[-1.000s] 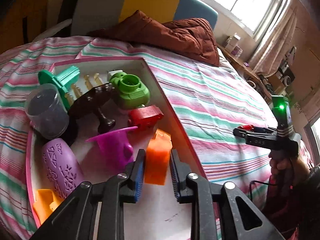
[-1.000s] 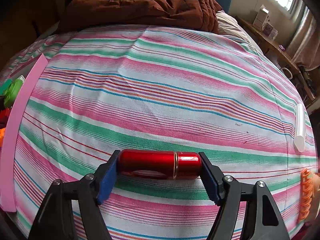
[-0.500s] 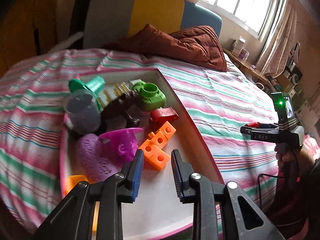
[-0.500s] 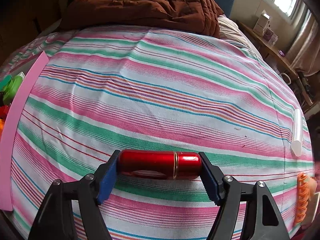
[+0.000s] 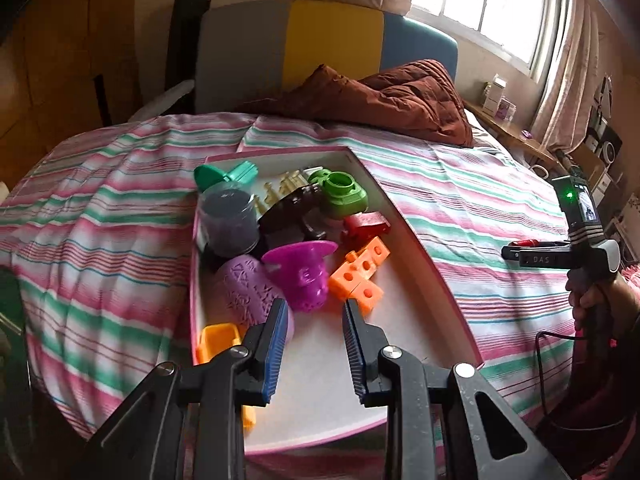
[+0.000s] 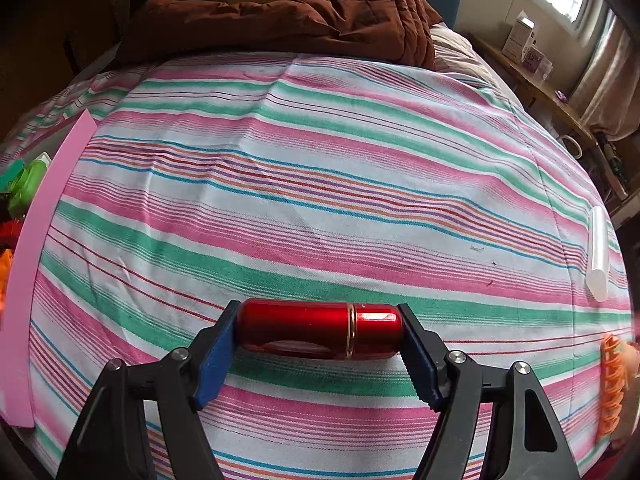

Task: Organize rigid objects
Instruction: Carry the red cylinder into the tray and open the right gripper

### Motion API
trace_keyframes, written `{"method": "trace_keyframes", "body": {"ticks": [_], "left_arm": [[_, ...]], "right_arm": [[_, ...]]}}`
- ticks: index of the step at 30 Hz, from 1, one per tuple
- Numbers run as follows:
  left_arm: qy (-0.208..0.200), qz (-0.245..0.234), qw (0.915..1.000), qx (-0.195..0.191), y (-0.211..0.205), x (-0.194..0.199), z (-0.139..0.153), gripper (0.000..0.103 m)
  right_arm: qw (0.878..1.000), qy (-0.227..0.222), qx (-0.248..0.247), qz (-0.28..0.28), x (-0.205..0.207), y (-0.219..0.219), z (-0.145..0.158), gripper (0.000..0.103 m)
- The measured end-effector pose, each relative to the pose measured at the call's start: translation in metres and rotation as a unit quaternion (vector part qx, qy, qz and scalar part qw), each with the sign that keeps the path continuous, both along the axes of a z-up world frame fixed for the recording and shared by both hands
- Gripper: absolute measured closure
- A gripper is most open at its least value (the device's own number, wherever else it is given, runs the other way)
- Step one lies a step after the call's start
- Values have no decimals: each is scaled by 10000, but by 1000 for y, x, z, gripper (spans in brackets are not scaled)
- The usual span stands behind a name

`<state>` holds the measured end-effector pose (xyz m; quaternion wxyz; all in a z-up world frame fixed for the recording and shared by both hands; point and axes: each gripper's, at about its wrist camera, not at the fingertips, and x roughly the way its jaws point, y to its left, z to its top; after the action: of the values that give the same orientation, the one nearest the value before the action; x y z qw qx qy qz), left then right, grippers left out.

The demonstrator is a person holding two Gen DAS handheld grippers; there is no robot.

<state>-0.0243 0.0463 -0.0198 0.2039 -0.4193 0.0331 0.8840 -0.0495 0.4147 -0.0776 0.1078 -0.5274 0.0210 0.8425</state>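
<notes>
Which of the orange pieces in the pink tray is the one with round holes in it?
The orange block lying mid-tray, right of the magenta funnel. Its cube faces show round holes; the other orange piece, at the tray's near left edge, is an open scoop shape.

Bed under a striped sheet [image 6: 320, 168] (pink, green, white), rumpled brown quilt [image 5: 392, 100], grey-yellow-blue headboard [image 5: 332, 40], bright curtained window [image 5: 480, 0], cluttered wooden side shelf [image 6: 536, 80].

We see a bedsheet [image 6: 320, 184] striped pink, green, white and blue, a glossy red cylinder [image 6: 320, 334] with a gold band at lower centre, a pink-rimmed tray [image 5: 420, 256] with orange [image 5: 360, 276], purple [image 5: 304, 270] and green pieces [image 5: 344, 194], and a brown quilt [image 6: 288, 16] along the top.
</notes>
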Motion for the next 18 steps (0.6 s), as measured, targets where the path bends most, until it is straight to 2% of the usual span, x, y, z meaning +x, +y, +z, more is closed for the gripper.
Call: {"method": "trace_keyframes", "body": {"ticks": [5, 10, 14, 18], "left_arm": [[38, 132, 9999, -6, -10, 1, 1, 76], [147, 217, 9996, -52, -16, 2, 4, 76], [224, 269, 9993, -108, -21, 3, 6, 75], [233, 371, 9990, -98, -27, 3, 6, 73]], "right_arm": [[9994, -55, -346, 58, 1, -6, 1, 29], [9974, -121, -602, 373, 5, -31, 6, 29], [9950, 167, -744, 646, 12, -61, 25, 29], [9876, 581, -833, 1199, 20, -107, 54, 29]]}}
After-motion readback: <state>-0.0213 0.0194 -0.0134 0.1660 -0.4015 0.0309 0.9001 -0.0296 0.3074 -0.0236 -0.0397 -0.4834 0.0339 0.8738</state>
